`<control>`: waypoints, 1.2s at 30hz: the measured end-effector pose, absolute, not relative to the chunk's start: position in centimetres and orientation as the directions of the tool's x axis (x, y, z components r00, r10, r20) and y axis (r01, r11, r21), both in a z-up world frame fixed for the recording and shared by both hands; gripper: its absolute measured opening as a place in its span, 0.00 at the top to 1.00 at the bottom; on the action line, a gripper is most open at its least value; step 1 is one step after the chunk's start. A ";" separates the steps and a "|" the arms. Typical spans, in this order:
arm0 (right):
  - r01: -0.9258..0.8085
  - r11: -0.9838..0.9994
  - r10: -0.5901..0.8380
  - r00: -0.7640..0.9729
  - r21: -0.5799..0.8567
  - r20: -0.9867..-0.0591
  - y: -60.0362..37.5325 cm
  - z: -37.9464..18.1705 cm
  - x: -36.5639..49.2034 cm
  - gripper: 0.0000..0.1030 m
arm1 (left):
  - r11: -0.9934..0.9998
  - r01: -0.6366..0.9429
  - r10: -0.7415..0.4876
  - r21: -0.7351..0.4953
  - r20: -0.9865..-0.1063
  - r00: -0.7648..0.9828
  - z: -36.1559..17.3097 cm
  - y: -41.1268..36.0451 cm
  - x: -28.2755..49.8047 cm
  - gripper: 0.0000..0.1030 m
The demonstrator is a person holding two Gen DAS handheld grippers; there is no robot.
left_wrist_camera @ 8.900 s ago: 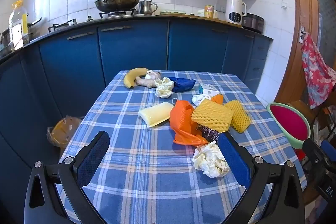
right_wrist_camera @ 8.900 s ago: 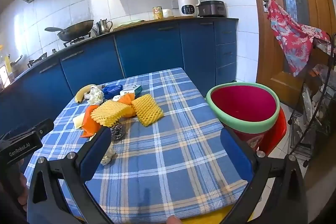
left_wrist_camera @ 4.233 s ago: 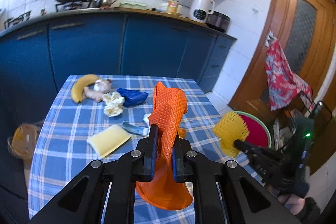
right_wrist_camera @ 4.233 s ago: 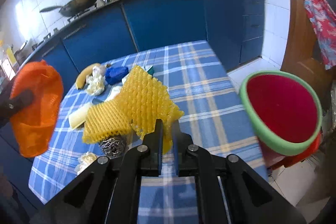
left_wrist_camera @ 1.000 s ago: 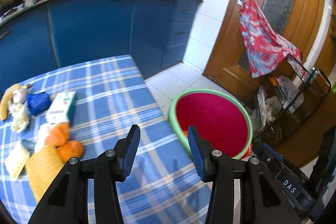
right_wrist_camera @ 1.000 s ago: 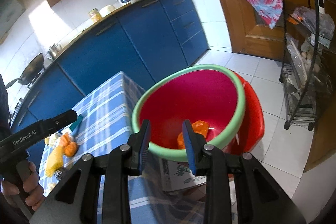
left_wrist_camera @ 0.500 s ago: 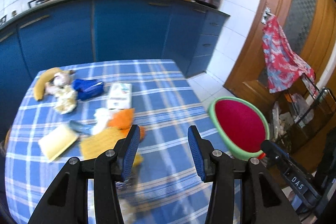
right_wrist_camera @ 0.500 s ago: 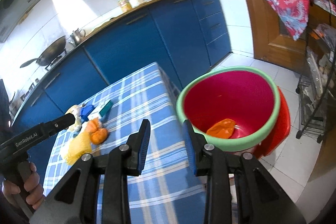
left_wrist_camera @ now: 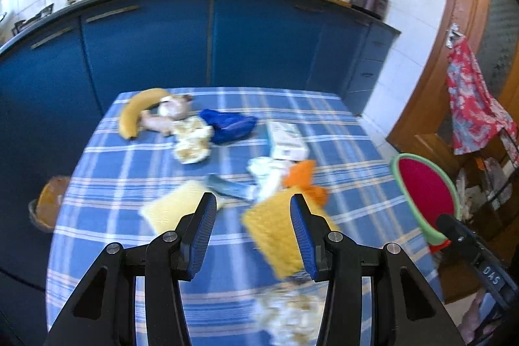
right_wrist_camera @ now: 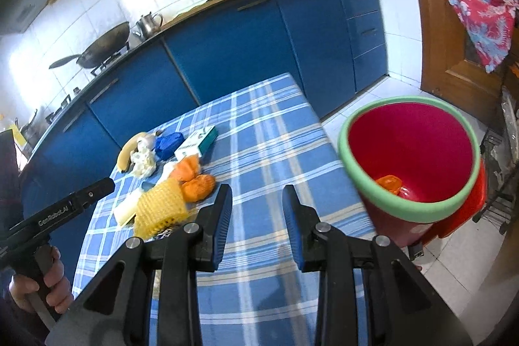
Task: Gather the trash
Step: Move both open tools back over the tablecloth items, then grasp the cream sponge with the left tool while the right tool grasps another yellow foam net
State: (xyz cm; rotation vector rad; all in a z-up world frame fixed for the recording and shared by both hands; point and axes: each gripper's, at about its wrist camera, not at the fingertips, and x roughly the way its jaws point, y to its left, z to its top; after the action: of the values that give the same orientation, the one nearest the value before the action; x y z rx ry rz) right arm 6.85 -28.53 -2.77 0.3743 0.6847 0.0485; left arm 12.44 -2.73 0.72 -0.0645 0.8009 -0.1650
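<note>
Both grippers are open and hold nothing. My left gripper [left_wrist_camera: 252,206] hovers over the checked tablecloth [left_wrist_camera: 107,184], just above a yellow foam net [left_wrist_camera: 275,232], an orange net scrap [left_wrist_camera: 305,177] and a pale yellow pad [left_wrist_camera: 175,206]. Crumpled white paper [left_wrist_camera: 292,313] lies blurred below its fingers. My right gripper [right_wrist_camera: 256,200] hangs over the table's right side, left of the red bin with a green rim [right_wrist_camera: 421,135]. An orange net [right_wrist_camera: 389,182] lies in the bottom of the bin. The yellow foam net [right_wrist_camera: 162,203] is to its left.
At the far end of the table lie a banana [left_wrist_camera: 136,112], a blue bag [left_wrist_camera: 230,125], a small carton [left_wrist_camera: 285,138] and a tissue wad [left_wrist_camera: 191,141]. Blue cabinets stand behind. The bin [left_wrist_camera: 425,190] sits off the table's right edge. A hand [right_wrist_camera: 48,281] holds the left gripper's handle.
Both grippers have swung left, away from the bin and back over the table. The trash pile now fills the left wrist view, and the bin sits at the right edge.
</note>
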 end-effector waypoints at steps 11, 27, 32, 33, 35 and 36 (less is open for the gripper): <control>0.033 0.933 0.224 0.728 0.359 -0.648 -24.6 -3.7 9.0 0.63 | 0.996 0.057 -0.085 -0.063 -0.768 0.634 -2.5 2.1 14.8 0.53; 0.018 0.933 0.255 0.673 0.360 -0.694 -20.2 -5.2 12.0 0.45 | 0.991 0.132 -0.082 -0.010 -0.823 0.562 -6.4 2.8 17.8 0.39; 0.001 0.938 0.264 0.651 0.348 -0.712 -18.8 -5.8 13.0 0.44 | 0.991 0.133 -0.084 -0.012 -0.829 0.553 -7.3 3.0 18.7 0.35; 0.001 0.938 0.263 0.647 0.345 -0.716 -18.6 -6.0 13.2 0.44 | 0.991 0.133 -0.089 -0.017 -0.829 0.553 -7.4 3.1 18.9 0.34; 0.002 0.939 0.265 0.636 0.345 -0.725 -18.3 -6.4 13.6 0.44 | 0.991 0.131 -0.100 -0.032 -0.829 0.551 -7.6 3.3 19.1 0.33; 0.002 0.939 0.267 0.629 0.345 -0.730 -18.2 -6.7 13.9 0.44 | 0.991 0.129 -0.107 -0.042 -0.828 0.550 -7.6 3.4 19.3 0.32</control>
State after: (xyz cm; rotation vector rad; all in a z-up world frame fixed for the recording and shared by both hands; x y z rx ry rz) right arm 13.87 -18.16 -6.70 0.3297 0.8819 0.1548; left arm 19.27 3.39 -7.64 0.0247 0.9782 -0.1396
